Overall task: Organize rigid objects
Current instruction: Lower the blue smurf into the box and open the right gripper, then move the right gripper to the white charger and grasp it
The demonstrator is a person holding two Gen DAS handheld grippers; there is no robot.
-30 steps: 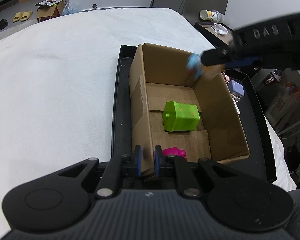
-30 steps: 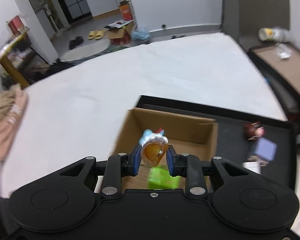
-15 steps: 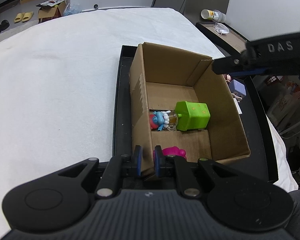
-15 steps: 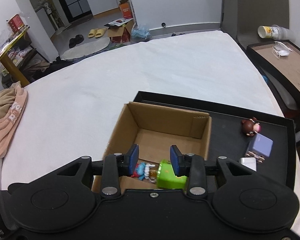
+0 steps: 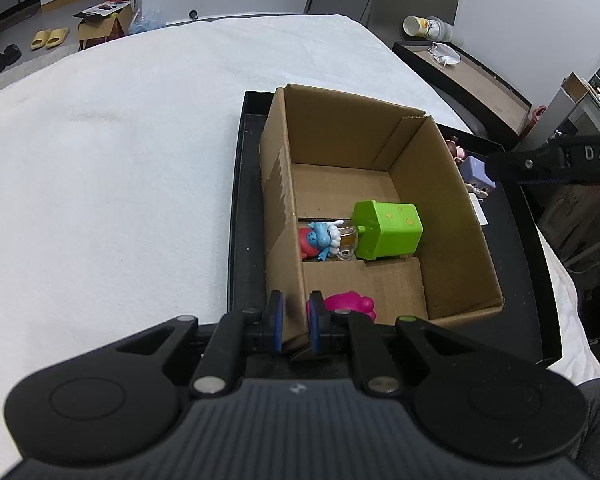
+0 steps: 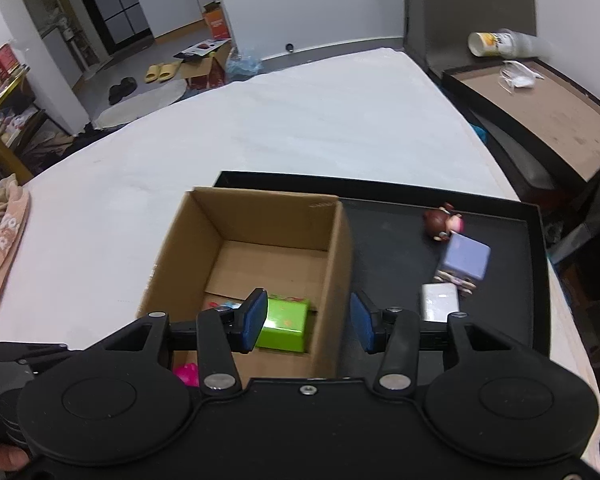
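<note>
A cardboard box [image 5: 440, 184] [image 6: 180, 240] stands on a black tray [image 5: 244, 208] [image 6: 500, 216]. In it lie a green block [image 5: 388, 228] [image 6: 286, 322], a blue and red figure with an amber cup [image 5: 328, 238] and a pink toy [image 5: 350, 304]. My left gripper [image 5: 295, 322] is shut on the box's near wall. My right gripper [image 6: 309, 320] is open and empty above the box's right wall. On the tray to the right are a brown figure [image 6: 442, 220], a purple cube [image 6: 464, 260] and a white block [image 6: 440, 300].
The tray rests on a white cloth surface [image 5: 120, 160]. A dark side table [image 6: 540, 108] with a cup [image 6: 496, 44] stands at the right. A beige cloth [image 6: 0, 240] lies at the left edge.
My right gripper opened and dropped the blue figure into the box beside the green block, then drew back to the right. The left gripper held still.
</note>
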